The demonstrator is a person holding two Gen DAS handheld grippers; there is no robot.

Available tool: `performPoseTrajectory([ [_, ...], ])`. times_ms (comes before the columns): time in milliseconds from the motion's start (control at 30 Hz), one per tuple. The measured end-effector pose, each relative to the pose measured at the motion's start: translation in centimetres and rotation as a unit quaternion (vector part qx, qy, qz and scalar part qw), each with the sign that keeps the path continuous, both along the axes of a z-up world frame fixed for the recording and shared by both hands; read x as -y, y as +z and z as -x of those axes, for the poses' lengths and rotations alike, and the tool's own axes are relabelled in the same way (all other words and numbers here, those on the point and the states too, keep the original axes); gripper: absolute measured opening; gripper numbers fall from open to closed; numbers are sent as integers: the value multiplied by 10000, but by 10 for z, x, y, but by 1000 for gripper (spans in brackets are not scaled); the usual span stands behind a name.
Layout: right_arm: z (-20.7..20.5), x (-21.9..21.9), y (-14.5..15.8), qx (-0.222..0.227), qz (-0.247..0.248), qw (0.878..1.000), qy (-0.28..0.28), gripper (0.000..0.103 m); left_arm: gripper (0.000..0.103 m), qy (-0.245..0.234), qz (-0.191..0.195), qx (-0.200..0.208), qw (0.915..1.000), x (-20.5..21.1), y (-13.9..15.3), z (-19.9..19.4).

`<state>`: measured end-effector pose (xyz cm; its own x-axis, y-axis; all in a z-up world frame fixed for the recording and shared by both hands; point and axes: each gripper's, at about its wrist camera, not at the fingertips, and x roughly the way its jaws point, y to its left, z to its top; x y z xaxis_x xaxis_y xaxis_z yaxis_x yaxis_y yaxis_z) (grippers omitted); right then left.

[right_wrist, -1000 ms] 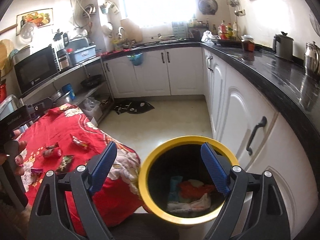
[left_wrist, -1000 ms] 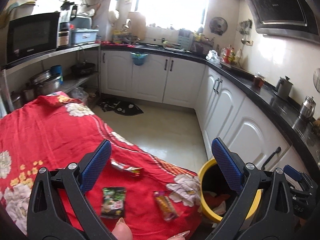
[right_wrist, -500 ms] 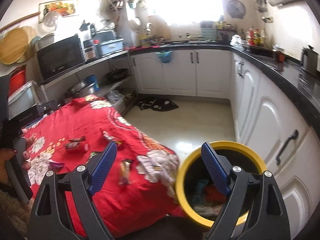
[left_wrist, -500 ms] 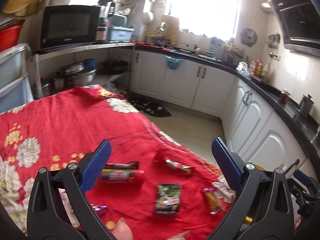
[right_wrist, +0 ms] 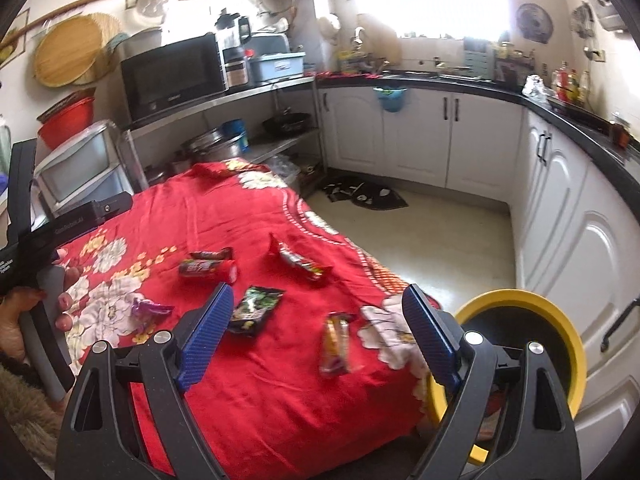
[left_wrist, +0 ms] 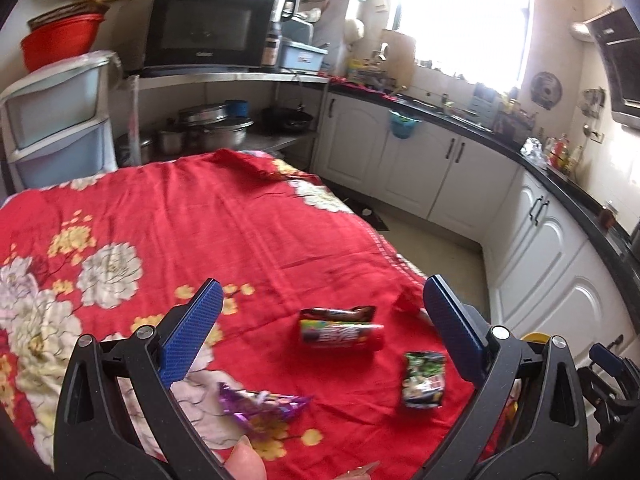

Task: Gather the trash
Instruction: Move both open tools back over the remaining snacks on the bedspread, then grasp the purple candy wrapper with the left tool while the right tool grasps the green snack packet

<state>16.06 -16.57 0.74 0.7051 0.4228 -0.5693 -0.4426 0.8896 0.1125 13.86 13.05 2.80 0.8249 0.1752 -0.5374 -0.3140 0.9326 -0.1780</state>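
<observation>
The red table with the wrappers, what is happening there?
A person holds a tool in each hand to collect trash. Both the left tool and the right tool are open and empty above the red cloth. Several snack wrappers lie on it, such as the green packet. The yellow bin stands beside the table.

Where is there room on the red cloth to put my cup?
The far cloth, toward the pots, is bare. The near end is crowded: purple wrapper, red tube, green packet.
</observation>
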Motion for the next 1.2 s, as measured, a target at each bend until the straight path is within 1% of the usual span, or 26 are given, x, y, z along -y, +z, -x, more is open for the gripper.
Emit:
performPoseTrajectory([
  [367, -10, -40, -12, -165, 158, 9989, 416, 83, 92, 237, 96, -321, 9992, -27, -25, 10],
  [467, -15, -49, -19, -241, 211, 9983, 493, 83, 92, 251, 187, -501, 9983, -34, -36, 11],
  [633, -29, -63, -34, -492, 288, 9965, 606, 83, 92, 210, 558, -808, 9949, -45, -59, 11],
  [733, -37, -70, -45, -644, 331, 9951, 673, 79, 92, 203, 823, -966, 9917, -51, -73, 11],
  [833, -47, -79, -60, -890, 355, 9927, 736, 75, 92, 192, 1065, -1097, 9880, -55, -85, 10],
  [1133, -68, -100, -94, -1500, 299, 9847, 835, 65, 92, 4, 1452, -1445, 9788, -53, -117, 5],
  [1200, -71, -101, -98, -1589, 273, 9834, 836, 60, 92, -11, 1401, -1479, 9790, -50, -120, 4],
])
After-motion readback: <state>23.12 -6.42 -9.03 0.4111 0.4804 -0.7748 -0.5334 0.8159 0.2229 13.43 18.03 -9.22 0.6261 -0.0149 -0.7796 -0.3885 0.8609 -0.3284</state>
